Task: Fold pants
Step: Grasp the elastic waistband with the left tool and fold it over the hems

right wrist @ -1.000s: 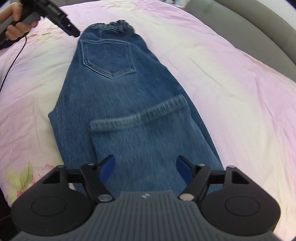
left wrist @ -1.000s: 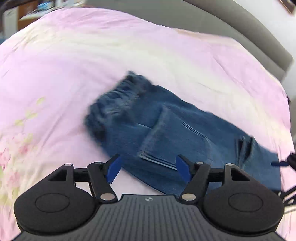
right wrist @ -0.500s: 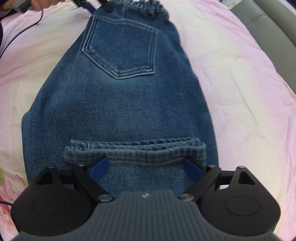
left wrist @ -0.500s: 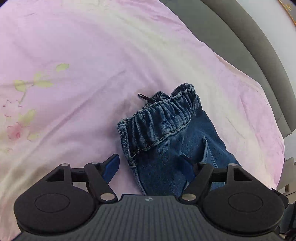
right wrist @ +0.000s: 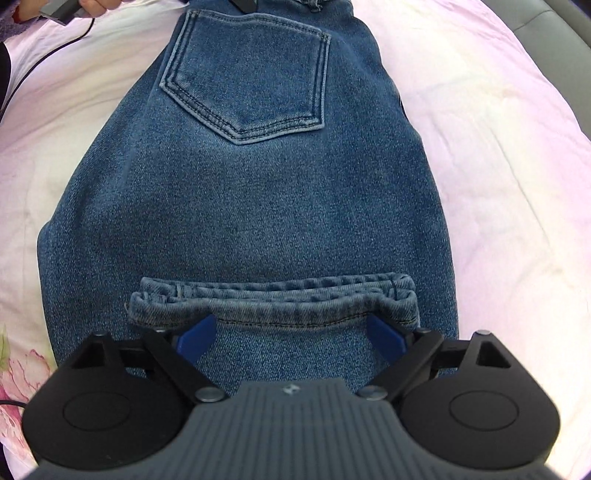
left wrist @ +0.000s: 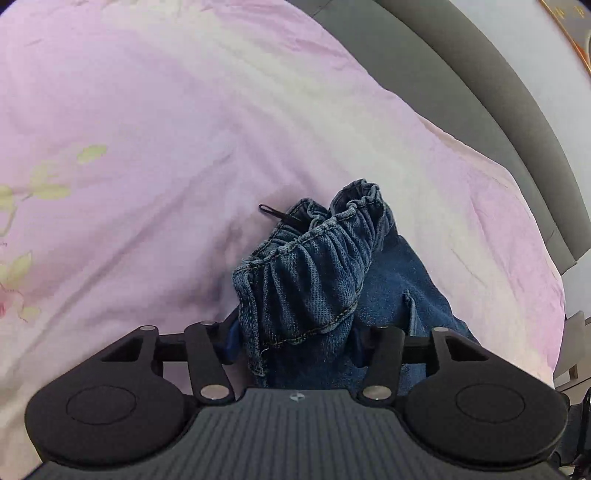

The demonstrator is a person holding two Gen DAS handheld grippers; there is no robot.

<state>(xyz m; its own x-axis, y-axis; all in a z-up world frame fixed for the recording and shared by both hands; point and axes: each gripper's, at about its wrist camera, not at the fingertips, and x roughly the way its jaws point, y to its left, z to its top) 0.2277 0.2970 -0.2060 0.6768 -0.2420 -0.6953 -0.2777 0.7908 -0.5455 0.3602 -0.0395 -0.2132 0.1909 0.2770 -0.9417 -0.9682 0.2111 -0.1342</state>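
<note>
Blue denim pants [right wrist: 251,206] lie on a pink bedsheet [right wrist: 509,177], back pocket [right wrist: 247,74] up, the leg ends folded up with their hems [right wrist: 273,299] across the thighs. My right gripper [right wrist: 291,336] is open, its blue pads either side of the folded leg just below the hems. My left gripper [left wrist: 295,343] is open around the elastic waistband [left wrist: 314,266], which bunches up between its jaws; the pads are mostly hidden by denim. A black cord loop [left wrist: 275,214] sticks out of the waistband.
A grey headboard [left wrist: 491,122] borders the bed at the right of the left wrist view. The person's hand holding the left gripper's handle [right wrist: 70,5] and its black cable [right wrist: 22,81] show at top left of the right wrist view.
My left gripper moved onto the waistband, which now sits between its jaws. My right gripper moved forward and down over the folded leg to just below the hems.
</note>
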